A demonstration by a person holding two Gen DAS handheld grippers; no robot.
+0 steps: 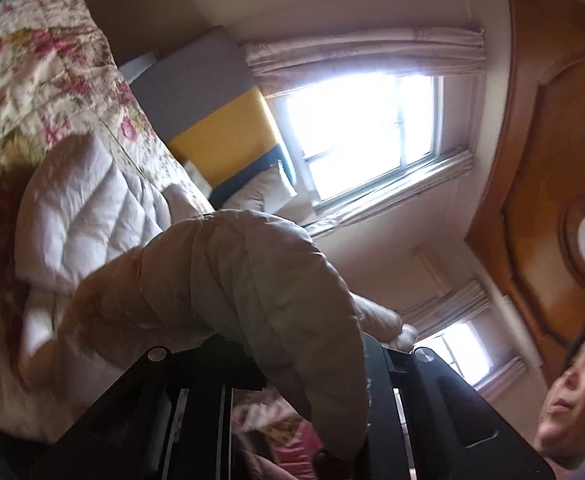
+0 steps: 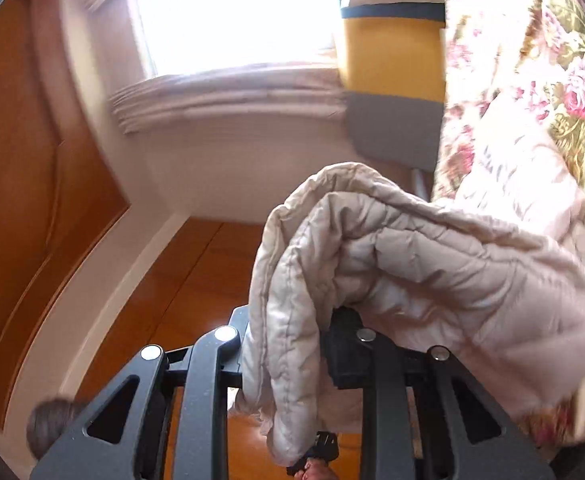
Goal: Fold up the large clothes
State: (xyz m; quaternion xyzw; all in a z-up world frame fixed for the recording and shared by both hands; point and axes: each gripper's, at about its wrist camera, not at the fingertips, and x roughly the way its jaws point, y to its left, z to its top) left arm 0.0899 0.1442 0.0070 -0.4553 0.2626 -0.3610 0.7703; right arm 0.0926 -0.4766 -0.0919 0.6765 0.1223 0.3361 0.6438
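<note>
A beige quilted puffer jacket (image 1: 220, 280) is lifted off a bed with a floral quilt (image 1: 44, 80). In the left wrist view my left gripper (image 1: 292, 344) is shut on a fold of the jacket, which drapes over the jaws and hides the fingertips. Its pale lining (image 1: 80, 208) lies spread on the bed to the left. In the right wrist view my right gripper (image 2: 288, 332) is shut on another bunched edge of the same jacket (image 2: 392, 264), which hangs over the fingers and trails right toward the floral quilt (image 2: 532, 100).
A grey and yellow headboard (image 1: 212, 100) and a pillow (image 1: 260, 188) stand at the bed's end below a bright window (image 1: 372, 136). Wooden panelling (image 1: 552, 140) carries a round light. A person's head shows at the lower right (image 1: 572, 392). Wood surfaces (image 2: 32, 200) fill the left of the right wrist view.
</note>
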